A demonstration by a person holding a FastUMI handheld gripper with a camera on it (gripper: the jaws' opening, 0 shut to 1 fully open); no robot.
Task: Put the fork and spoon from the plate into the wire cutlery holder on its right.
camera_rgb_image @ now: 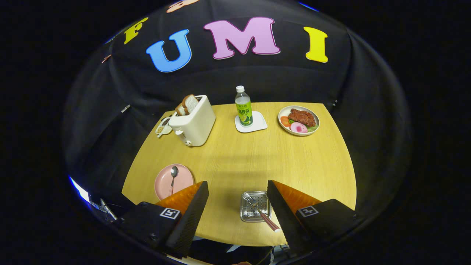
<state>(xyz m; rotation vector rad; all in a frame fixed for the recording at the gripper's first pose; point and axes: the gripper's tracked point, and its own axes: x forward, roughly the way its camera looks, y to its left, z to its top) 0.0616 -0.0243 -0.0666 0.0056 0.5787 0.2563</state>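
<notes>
The right fingers [283, 217] hide the fork [262, 213] handle's end.

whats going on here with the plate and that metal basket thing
A hand-held claw hangs open above the wooden table, gripping nothing. A fork with a checked handle already sits in the square wire cutlery holder between the fingers. The spoon lies on the round pink plate, waiting to be moved.

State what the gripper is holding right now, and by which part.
Nothing. The gripper is open, jaws spread wide above the wire cutlery holder, where the fork already lies. The spoon is on the pink plate.
</notes>
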